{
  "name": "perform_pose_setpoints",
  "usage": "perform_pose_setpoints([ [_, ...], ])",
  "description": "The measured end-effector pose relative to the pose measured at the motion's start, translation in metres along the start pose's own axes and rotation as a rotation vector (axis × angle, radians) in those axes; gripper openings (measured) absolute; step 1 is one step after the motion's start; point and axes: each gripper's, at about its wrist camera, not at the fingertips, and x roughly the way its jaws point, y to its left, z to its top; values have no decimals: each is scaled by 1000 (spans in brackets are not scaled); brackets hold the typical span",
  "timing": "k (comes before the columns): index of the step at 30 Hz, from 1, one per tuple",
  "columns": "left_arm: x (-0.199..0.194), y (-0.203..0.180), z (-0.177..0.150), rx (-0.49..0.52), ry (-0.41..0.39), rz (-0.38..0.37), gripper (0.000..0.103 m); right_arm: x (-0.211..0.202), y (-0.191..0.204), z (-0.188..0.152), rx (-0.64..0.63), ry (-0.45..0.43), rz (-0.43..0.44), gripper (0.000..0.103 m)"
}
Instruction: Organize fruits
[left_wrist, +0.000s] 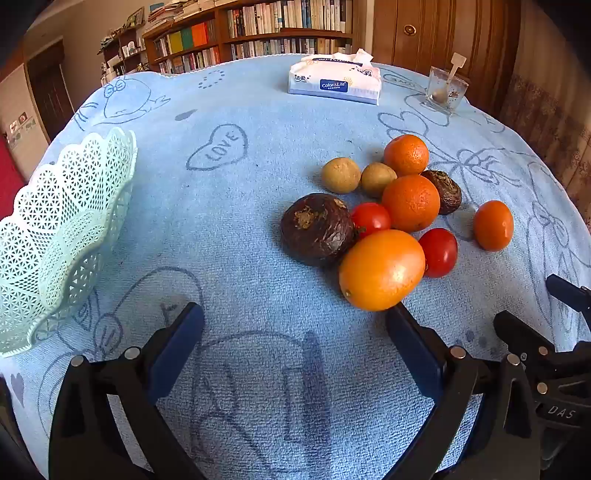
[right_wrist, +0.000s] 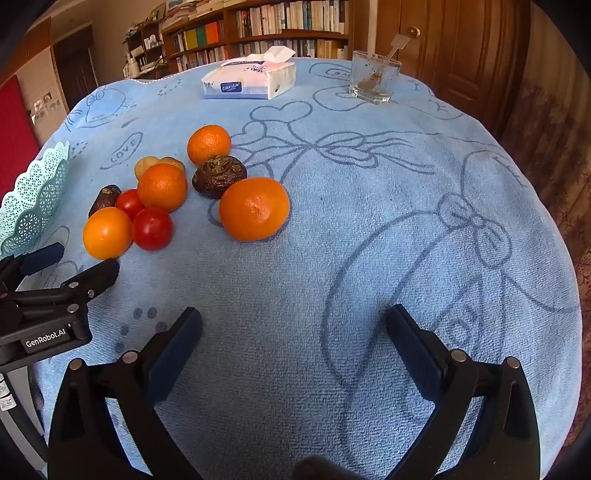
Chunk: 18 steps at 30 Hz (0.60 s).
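Both tools empty, jaws spread wide, hovering over the worktop (left_wrist: 258, 229), which is covered by a light blue towel-like cloth with line doodles and a "LOVE" heart. Left tool (left_wrist: 295, 325) sits low, its right finger tip just beside the big yellow-orange fruit (left_wrist: 382, 269), nothing between the pads. Right tool (right_wrist: 293, 325) over bare cloth, well apart from the fruit pile; nearest fruit is the large tangerine (right_wrist: 254, 208) ahead-left.

Fruit all loose on the cloth, none in the basket. Cluster in left view: dark brown wrinkled fruit (left_wrist: 317, 229) touching the yellow-orange one; two cherry tomatoes, one (left_wrist: 370, 218) wedged between the dark fruit and a tangerine (left_wrist: 411, 203), the other (left_wrist: 438, 252) to the right of the yellow-orange fruit. Second tangerine (left_wrist: 406, 155) at the back, two small tan round fruits (left_wrist: 340, 175) side by side left of it, smaller dark wrinkled fruit (left_wrist: 445, 190) behind the middle tangerine. The large tangerine sits alone to the right, apart from the pile.

Mint-green lattice basket (left_wrist: 55, 236) at left edge of the worktop, well apart from the fruit, inside looks empty as far as visible. Far side: tissue pack (left_wrist: 334, 79) and a clear glass (left_wrist: 445, 90) with a spoon in it. Bookshelves behind.
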Motion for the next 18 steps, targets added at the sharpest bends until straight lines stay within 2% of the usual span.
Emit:
perform_pose_setpoints([
  [18,0,0,0,0,0,1,100,0,0,0,-7,1,-10,98],
])
